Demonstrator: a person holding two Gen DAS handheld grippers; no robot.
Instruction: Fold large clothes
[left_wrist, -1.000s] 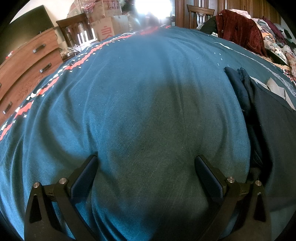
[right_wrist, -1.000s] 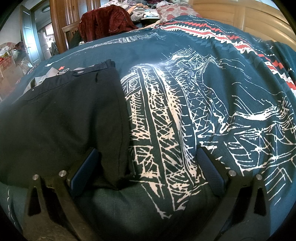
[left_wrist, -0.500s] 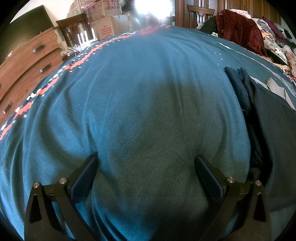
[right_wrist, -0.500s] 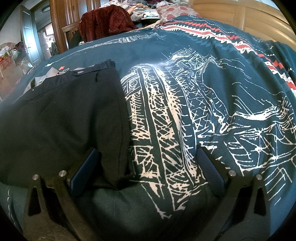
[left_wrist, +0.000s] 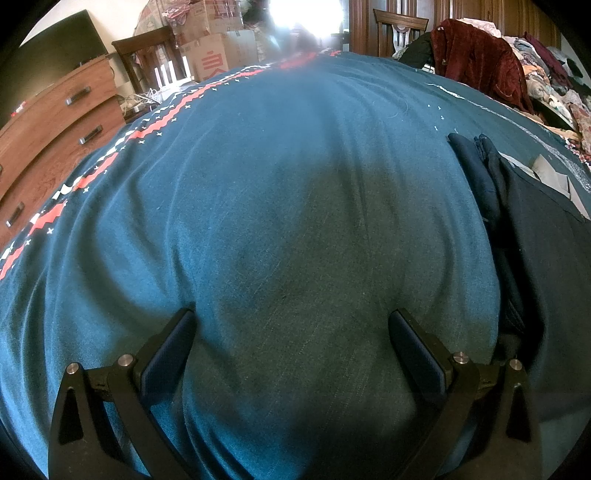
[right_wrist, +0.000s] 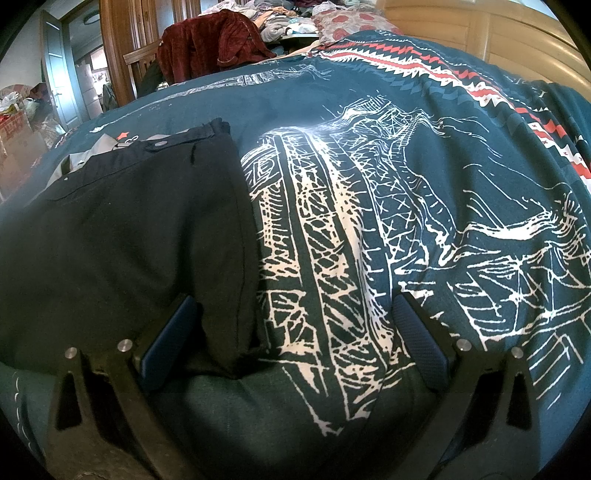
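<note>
The left hand-held gripper (left_wrist: 291, 334) hangs low over a teal bedspread (left_wrist: 280, 192) with its two blue-padded fingers (left_wrist: 168, 350) spread wide, and nothing lies between them but the cloth of the bed. To the right of this gripper, just beside its right finger, lies the edge of a pair of dark trousers (left_wrist: 535, 229), flat on the bedspread, with a navy fold along its near side. Ahead and to the left of the gripper a red and white zigzag band (left_wrist: 88, 177) runs along the bedspread, and past it stands a wooden chest of drawers (left_wrist: 55, 125). Ahead and to the right, a dark red garment (left_wrist: 476, 62) hangs over a chair. The right hand-held gripper (right_wrist: 295, 325) is likewise wide apart and holds nothing; its left finger (right_wrist: 166, 347) sits over the lower right corner of the dark trousers (right_wrist: 122, 236), though contact cannot be judged, while its right finger rests over the white tower print (right_wrist: 314, 229) on the bedspread (right_wrist: 424, 155). The trousers stretch ahead and to the left of this gripper, waistband (with a button showing) at the far end, lying flat with a pale lining (right_wrist: 77, 158) peeking out at the far left. Far ahead, the dark red garment (right_wrist: 210, 44) is draped beside a heap of mixed clothes (right_wrist: 295, 22).
</note>
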